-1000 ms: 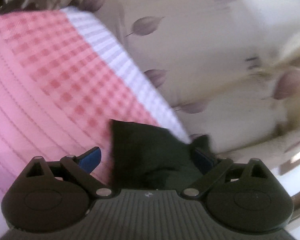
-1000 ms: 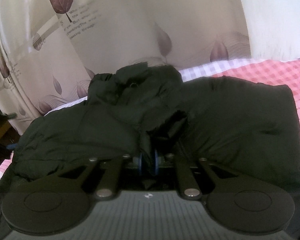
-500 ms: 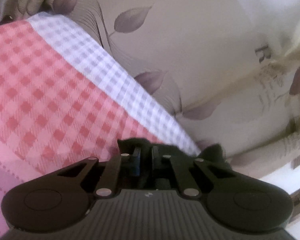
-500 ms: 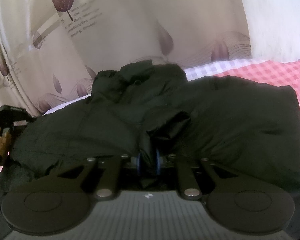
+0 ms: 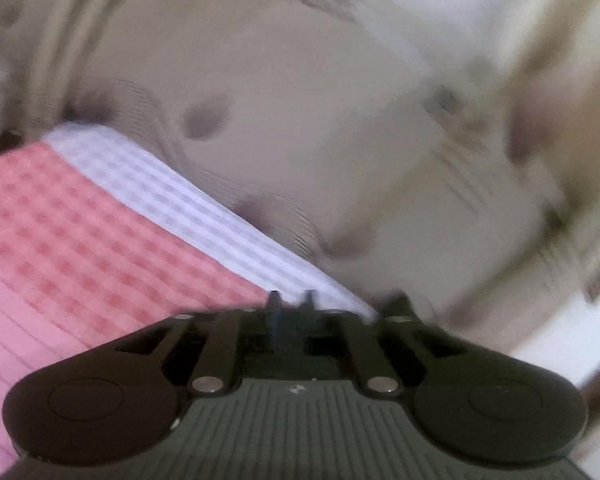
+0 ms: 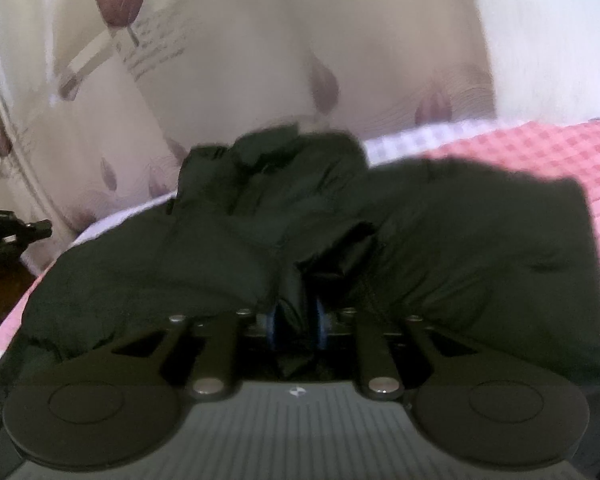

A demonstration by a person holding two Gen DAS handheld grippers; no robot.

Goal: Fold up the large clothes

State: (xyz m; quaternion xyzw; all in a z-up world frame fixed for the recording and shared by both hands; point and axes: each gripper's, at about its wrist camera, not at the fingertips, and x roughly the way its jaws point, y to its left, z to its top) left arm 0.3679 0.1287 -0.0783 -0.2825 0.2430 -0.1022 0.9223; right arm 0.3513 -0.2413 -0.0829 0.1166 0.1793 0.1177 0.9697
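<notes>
Lying half-folded on the bed [image 6: 560,152], the jacket [image 6: 460,240] sat between the right gripper's [image 6: 296,320] opening fingers while the left gripper's [image 5: 291,308] narrow fingers opened empty, folds remaining.

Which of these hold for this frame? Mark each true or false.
1. The black padded jacket lies on the pink checked bedsheet. True.
2. A fold of the jacket sits between the pads of the right gripper. True; its jaws are opening.
3. The left gripper has black cloth between its fingertips. False: no cloth shows in the gap; behind it lie the sheet and the beige leaf-print curtain, and its jaws are opening.
4. The jacket is bright red. False: it is black.
5. The curtain hangs behind the bed in the right wrist view. True.
</notes>
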